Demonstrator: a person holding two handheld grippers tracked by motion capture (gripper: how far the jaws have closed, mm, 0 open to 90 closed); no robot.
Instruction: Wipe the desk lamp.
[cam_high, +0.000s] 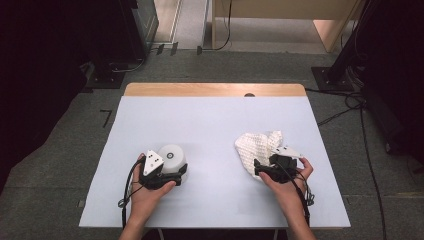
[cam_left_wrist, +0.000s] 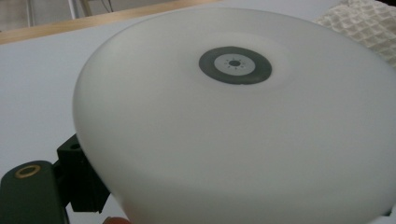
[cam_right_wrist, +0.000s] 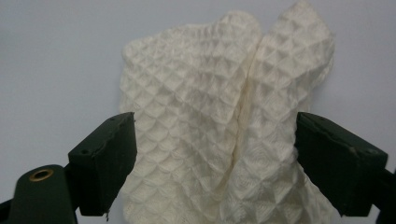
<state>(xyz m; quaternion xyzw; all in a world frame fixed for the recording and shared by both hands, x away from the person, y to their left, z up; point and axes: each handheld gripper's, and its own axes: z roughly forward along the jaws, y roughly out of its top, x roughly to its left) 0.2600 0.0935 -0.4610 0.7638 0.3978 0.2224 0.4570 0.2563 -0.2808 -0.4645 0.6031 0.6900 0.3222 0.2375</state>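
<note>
We steadied the white round container (cam_high: 172, 161) near the table's (cam_high: 215, 125) left front with our left gripper (cam_high: 159, 172), its grip hidden from us, so that our right gripper (cam_right_wrist: 215, 158), jaws wide around the waffle cloth (cam_right_wrist: 224, 116) lying at the right, could pinch it.

A lab-like recording room: a bare white table (cam_high: 215, 125) on grey carpet (cam_high: 60, 165), cables (cam_high: 345, 107) at right, stand feet (cam_high: 327, 77) at upper right.
</note>
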